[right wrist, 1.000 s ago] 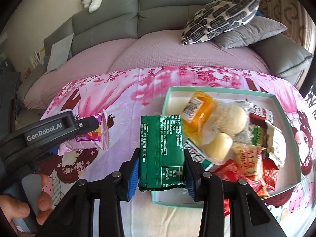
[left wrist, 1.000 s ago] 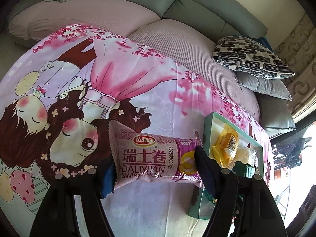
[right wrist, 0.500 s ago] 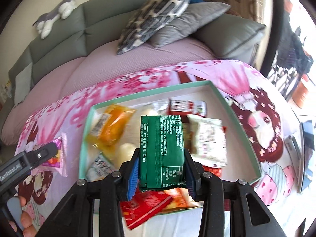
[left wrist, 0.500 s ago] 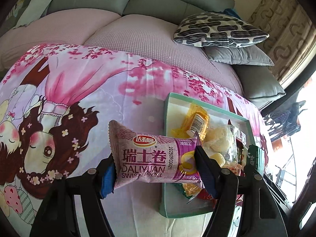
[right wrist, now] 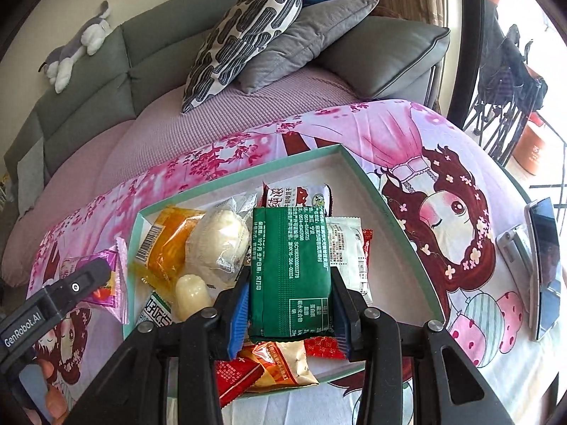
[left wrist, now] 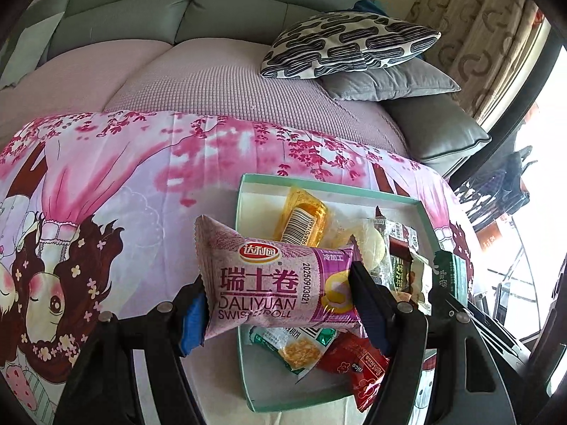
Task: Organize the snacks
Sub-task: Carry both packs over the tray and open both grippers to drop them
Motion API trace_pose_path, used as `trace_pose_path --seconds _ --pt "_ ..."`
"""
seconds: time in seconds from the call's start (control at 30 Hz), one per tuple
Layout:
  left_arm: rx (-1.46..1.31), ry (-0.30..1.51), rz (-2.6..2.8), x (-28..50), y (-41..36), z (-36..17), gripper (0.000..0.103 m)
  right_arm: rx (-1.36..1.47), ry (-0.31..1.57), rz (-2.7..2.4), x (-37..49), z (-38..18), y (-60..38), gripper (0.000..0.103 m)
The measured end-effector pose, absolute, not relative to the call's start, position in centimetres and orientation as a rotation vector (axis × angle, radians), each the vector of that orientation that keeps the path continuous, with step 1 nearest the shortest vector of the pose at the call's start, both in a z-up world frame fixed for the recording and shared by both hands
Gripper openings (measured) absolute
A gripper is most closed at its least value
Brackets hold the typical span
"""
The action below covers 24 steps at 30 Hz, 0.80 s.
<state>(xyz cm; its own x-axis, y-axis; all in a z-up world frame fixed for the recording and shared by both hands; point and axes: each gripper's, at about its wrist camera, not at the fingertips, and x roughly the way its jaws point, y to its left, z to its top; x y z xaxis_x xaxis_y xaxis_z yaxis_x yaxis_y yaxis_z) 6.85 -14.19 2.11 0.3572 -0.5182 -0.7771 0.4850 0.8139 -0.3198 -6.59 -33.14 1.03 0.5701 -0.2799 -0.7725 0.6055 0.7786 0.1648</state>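
1 teal box [right wrist: 400,226] on the cartoon blanket [right wrist: 443,163]. In the box: approx 9 snack packs, some overlapped so count's rough. 2 packs held over the box: 1 pink swiss roll [left wrist: 280,279], 1 green pack [right wrist: 290,272]. 2 cushions behind the box: 1 patterned [right wrist: 244,35], 1 grey [right wrist: 308,35]. 1 plush toy [right wrist: 78,46] on the sofa back. 1 phone [right wrist: 545,265] right of the box.

Left view: it sits on the left gripper [left wrist: 280,304] and looks forward and down along its two fingers, very close to the pink snack bag [left wrist: 280,279] between them.
Right view: it sits on the right gripper [right wrist: 288,304], looks forward and down too, and is very close to the green packet [right wrist: 290,269].
Both see: the green box [left wrist: 248,372] [right wrist: 400,226] of snacks, the pink cartoon cloth [left wrist: 149,184] [right wrist: 418,131], the sofa [left wrist: 212,3] [right wrist: 149,46] and the patterned pillow [left wrist: 351,46] [right wrist: 244,35].
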Motion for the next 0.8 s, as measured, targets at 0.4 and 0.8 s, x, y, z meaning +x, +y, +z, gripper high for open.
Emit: trace_pose_path --seconds 0.4,0.8 --pt "-0.041 1.016 -0.679 7.5 -15.7 1.6 0.074 0.416 0.787 -0.509 -4.7 0.7 -32.8 0.043" --pt "-0.042 1.006 -0.687 8.2 -16.9 1.4 0.074 0.395 0.769 -0.494 -3.1 0.3 -32.9 0.043"
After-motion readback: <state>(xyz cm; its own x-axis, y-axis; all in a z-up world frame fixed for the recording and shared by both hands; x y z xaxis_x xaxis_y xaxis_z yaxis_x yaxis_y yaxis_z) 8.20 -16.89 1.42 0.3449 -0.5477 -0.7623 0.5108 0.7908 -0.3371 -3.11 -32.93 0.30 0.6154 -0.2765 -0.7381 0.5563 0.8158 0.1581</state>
